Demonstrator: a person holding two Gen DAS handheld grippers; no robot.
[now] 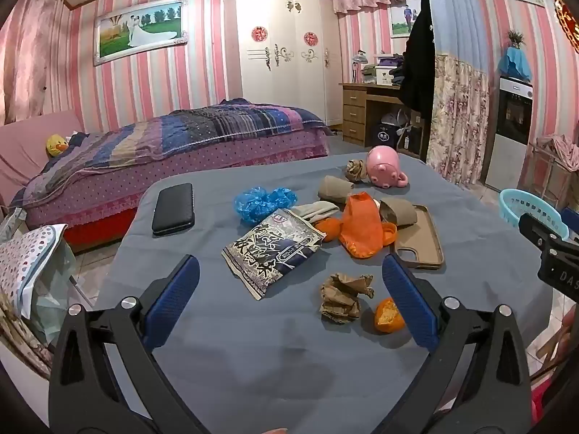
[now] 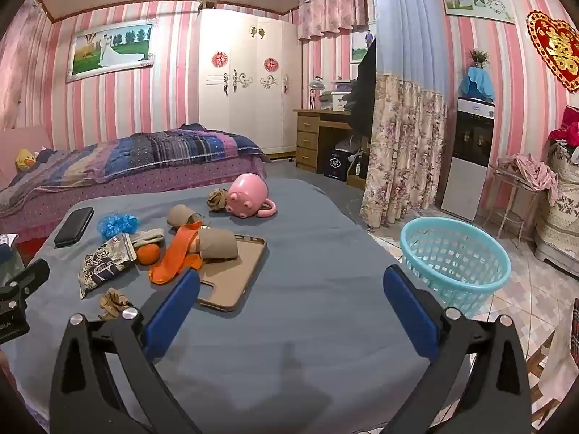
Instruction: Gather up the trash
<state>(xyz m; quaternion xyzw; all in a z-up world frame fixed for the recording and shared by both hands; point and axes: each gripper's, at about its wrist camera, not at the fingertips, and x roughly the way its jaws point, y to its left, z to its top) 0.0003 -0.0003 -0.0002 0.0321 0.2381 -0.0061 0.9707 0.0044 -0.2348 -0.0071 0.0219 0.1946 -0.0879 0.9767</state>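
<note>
Trash lies on the blue-grey table [image 1: 253, 354]: a black snack packet [image 1: 273, 251], a crumpled brown paper [image 1: 343, 296], an orange peel [image 1: 388, 315], an orange wrapper [image 1: 362, 229], a blue plastic bag [image 1: 262, 200] and cardboard tubes [image 1: 398, 211]. My left gripper [image 1: 289, 289] is open and empty, just short of the packet and paper. My right gripper [image 2: 291, 300] is open and empty above the table's [image 2: 307, 325] right part, near a tan phone case [image 2: 235, 275]. A turquoise basket [image 2: 454, 256] stands on the floor to the right.
A pink pig mug [image 1: 383, 170] and another paper ball [image 1: 356, 170] sit at the far side. A black wallet [image 1: 173, 208] lies at the left. A whole orange [image 2: 148, 253] and a sock [image 2: 148, 235] lie mid-table. A bed [image 1: 163, 152] stands behind.
</note>
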